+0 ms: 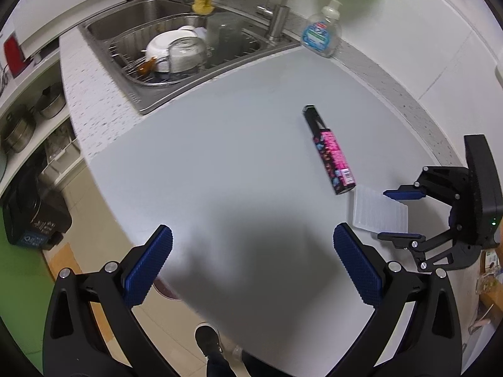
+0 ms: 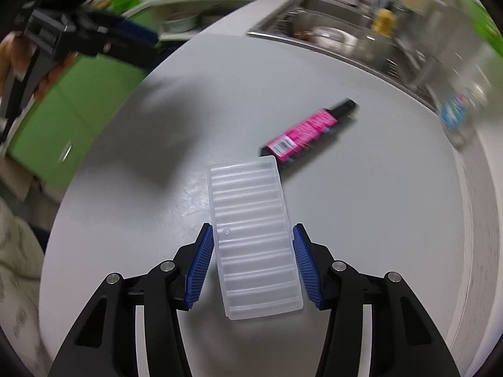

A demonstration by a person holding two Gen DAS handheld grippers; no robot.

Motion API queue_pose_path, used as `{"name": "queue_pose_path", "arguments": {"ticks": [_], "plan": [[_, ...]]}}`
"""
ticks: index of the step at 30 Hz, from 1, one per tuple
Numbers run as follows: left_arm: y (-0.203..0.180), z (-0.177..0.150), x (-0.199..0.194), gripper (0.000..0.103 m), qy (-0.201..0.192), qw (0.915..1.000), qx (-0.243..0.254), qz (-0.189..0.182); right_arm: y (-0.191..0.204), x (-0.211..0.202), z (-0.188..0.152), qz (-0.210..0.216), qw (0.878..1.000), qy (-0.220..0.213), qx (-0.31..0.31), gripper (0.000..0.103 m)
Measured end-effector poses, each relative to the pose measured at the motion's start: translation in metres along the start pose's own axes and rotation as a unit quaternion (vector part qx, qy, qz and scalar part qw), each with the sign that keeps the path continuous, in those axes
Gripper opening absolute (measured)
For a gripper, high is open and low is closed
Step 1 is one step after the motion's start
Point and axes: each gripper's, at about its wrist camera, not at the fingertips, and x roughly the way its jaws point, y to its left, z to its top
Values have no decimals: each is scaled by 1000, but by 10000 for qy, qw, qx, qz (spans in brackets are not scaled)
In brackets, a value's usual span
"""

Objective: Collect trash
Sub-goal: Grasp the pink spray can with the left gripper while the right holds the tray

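A clear ribbed plastic tray (image 2: 248, 194) lies lengthwise between the blue pads of my right gripper (image 2: 253, 229), which press on its two long sides. The left wrist view shows that same tray (image 1: 367, 204) at the right, held in the right gripper (image 1: 384, 215). A long black-and-pink box (image 1: 330, 154) lies on the grey counter just beyond the tray, also visible as the box (image 2: 306, 130) in the right wrist view. My left gripper (image 1: 251, 229) stands open over the counter's front part with nothing between its fingers; it appears at the upper left as the left gripper (image 2: 150, 48).
A steel sink (image 1: 151, 103) holding a white bowl and a glass sits at the back left. A soap pump bottle (image 1: 322, 34) stands by the wall. Below the counter edge are a black bin (image 1: 31, 216), shelves with pots, and a person's shoe (image 1: 207, 339).
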Motion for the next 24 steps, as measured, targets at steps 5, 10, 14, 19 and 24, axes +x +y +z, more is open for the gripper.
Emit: {"name": "queue_pose_path", "arguments": {"ticks": [5,10,14,19,24], "plan": [[-22,11,9,100,31,9998,170,-85,-15,-17,-15,-364,9957,-104,846,50],[-40,22,19,100,56,9995,251,-155,-34,-30,-31,-706,9830,-154,1687,50],[-57,31,34,100,99,9994,296,-136,-48,-43,-44,-951,9707,-213,2198,50],[-78,39,53,100,172,9992,350,-57,-58,-54,-57,-1084,9617,-266,2506,50],[-93,47,70,100,228,9991,362,46,-64,-57,-70,-1158,9571,-261,2642,50]]}}
